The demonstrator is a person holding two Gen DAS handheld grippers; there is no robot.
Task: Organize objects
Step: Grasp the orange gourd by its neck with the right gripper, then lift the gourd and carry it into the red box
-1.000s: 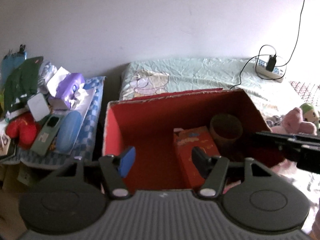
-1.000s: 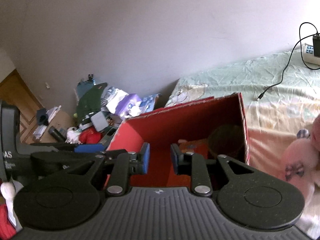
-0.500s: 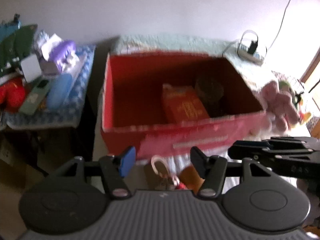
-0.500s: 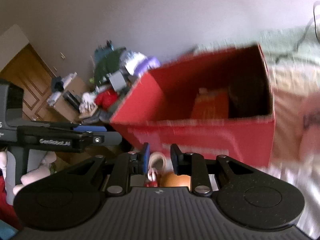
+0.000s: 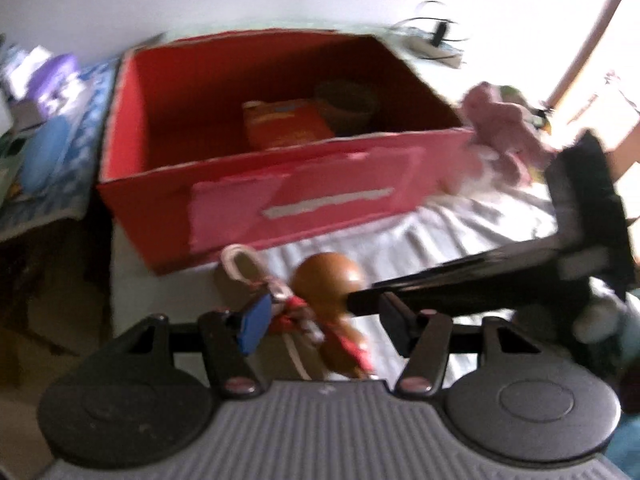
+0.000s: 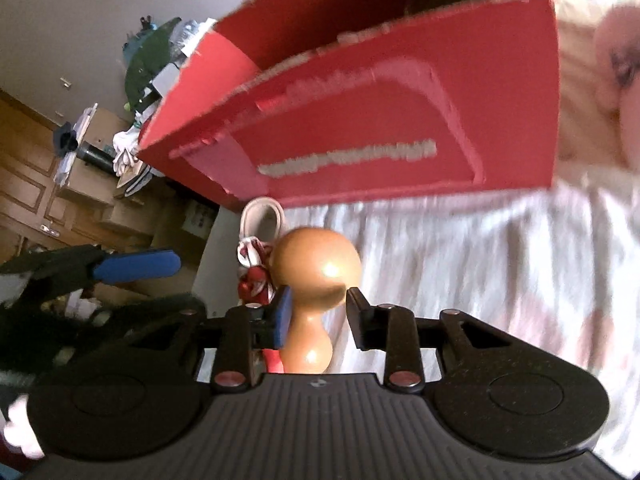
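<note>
A brown wooden gourd [image 6: 316, 276] with a red and white tassel cord [image 6: 256, 256] lies on the white bedsheet in front of a red cardboard box [image 6: 400, 120]. My right gripper [image 6: 318, 312] is open, its fingers either side of the gourd's neck. My left gripper [image 5: 324, 324] is open just above the gourd [image 5: 328, 280] and cord [image 5: 280, 300]. The box [image 5: 256, 196] holds an orange packet [image 5: 284, 128] and a dark cup [image 5: 348, 104].
A cluttered side table [image 5: 44, 152] with a blue case stands left of the box. A pink plush toy [image 5: 508, 128] lies at the box's right. A power strip with cables [image 5: 432, 44] rests on the bed behind. Wooden doors [image 6: 28, 184] show at the left.
Both grippers have dropped down and back from above the box to the gourd on the sheet in front of it. The right gripper's fingers have spread apart around the gourd's neck.
</note>
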